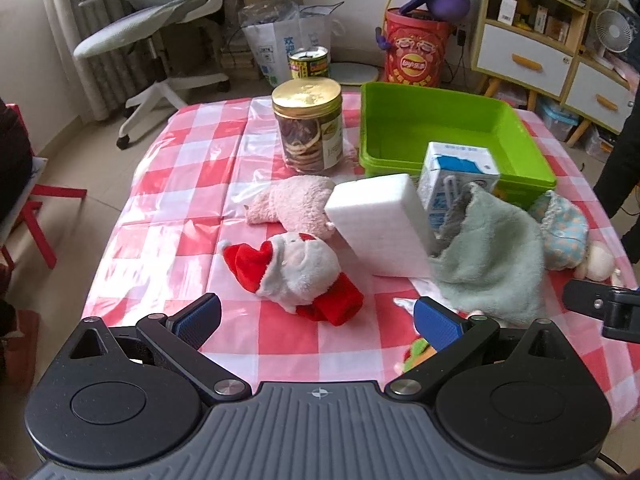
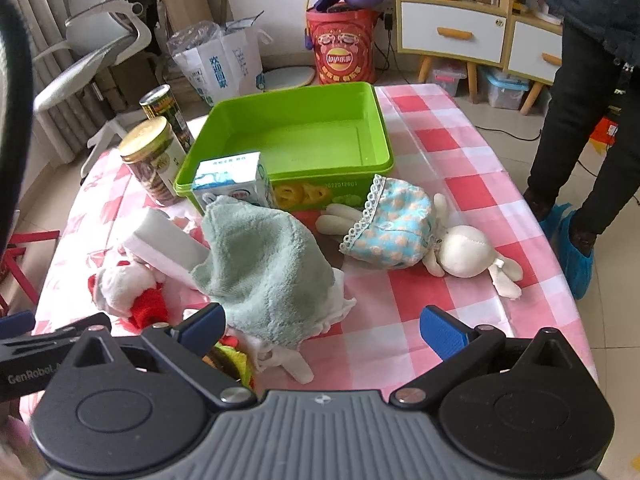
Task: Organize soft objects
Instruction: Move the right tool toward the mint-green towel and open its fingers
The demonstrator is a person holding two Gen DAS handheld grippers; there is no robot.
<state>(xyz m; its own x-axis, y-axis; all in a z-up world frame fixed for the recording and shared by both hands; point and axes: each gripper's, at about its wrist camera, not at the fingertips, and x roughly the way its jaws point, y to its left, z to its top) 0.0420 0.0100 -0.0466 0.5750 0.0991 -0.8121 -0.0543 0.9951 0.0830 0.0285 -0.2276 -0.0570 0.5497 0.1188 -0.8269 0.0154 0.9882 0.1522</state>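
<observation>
A Santa plush lies on the checked tablecloth just ahead of my open, empty left gripper; it also shows in the right wrist view. A pink plush lies behind it. A green towel is heaped just ahead of the left finger of my open, empty right gripper, also seen in the left wrist view. A rabbit doll in a blue dress lies to the right, in front of the empty green bin, which the left wrist view also shows.
A white foam block, a milk carton, a gold-lidded jar and a can stand among the toys. A small green-and-yellow toy lies under the right gripper. A person's legs stand right of the table.
</observation>
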